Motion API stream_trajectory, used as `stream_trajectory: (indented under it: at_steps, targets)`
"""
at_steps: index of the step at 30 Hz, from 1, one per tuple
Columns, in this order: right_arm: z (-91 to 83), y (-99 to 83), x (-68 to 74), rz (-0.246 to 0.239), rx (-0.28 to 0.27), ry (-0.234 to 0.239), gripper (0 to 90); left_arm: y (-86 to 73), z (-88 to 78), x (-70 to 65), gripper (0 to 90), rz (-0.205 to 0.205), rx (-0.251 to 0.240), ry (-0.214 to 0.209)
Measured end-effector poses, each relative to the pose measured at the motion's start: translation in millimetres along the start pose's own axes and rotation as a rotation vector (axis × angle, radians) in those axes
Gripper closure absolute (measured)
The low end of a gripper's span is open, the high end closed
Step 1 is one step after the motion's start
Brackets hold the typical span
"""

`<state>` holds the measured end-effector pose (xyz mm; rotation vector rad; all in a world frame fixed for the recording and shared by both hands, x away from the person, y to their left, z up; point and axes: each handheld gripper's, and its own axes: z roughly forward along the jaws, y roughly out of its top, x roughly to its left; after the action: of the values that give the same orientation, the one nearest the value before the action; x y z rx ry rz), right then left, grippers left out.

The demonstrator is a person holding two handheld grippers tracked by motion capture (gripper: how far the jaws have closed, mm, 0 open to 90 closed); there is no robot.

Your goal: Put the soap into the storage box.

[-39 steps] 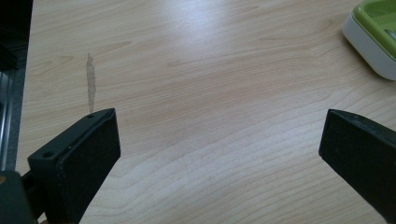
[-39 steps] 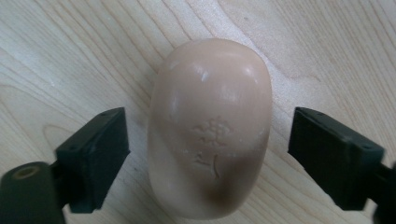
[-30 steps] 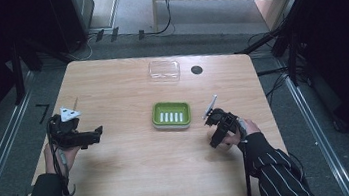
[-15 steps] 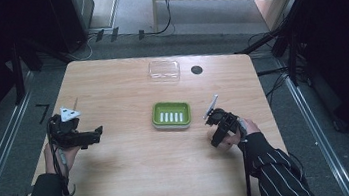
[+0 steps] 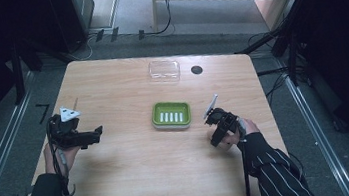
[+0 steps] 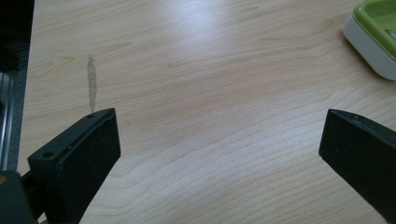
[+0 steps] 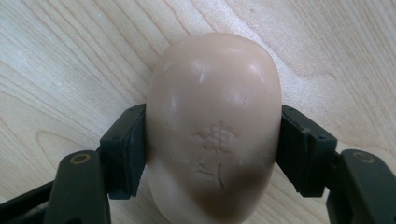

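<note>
Change since earlier: both hands are at the same places on the table as one second ago; the jaws of the right gripper (image 5: 216, 134) have just been closing, and a bar of soap (image 7: 214, 126) is between them.
Right gripper: in the right gripper view both black pads press on the two long sides of the soap, so it is clamped on the soap.
Soap: pale beige, oval, with a stamped mark on its upper face; it is at the right side of the wooden table (image 5: 137, 178), near the green soap dish (image 5: 171, 115) but apart from it. Wood grain is visible around the soap; if it is lifted or lying on the wood, I cannot tell.
Left gripper (image 5: 97, 132): it is at the left side of the table, pointing toward the dish; in the left gripper view its jaws stand wide apart, with bare wood between them.
Soap dish: it sits near the middle of the table, between the two grippers, with white ribs inside.
Clear plastic lid (image 5: 164, 71): it lies behind the dish, near the far edge, just beside a small dark round hole (image 5: 196, 69).
</note>
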<state>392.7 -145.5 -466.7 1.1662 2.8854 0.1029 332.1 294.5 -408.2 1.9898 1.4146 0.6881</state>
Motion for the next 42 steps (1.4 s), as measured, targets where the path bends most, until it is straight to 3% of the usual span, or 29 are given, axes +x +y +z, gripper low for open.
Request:
stream_trajectory:
  at_steps: [4,30,42]
  targets:
    - [0.2,-0.5,0.6,0.002,-0.011,-0.017,33.0,0.0,0.0,0.1,0.0,0.001,-0.001,-0.001]
    - [-23.5,-5.5,-7.2,-0.002,-0.058,-0.022,33.2,-0.6,-0.8,1.0,0.0,-0.002,0.004,-0.001]
    - [-33.6,0.0,-7.2,-0.037,-0.085,-0.041,33.2,-1.5,-1.6,1.6,0.0,-0.004,0.002,0.003]
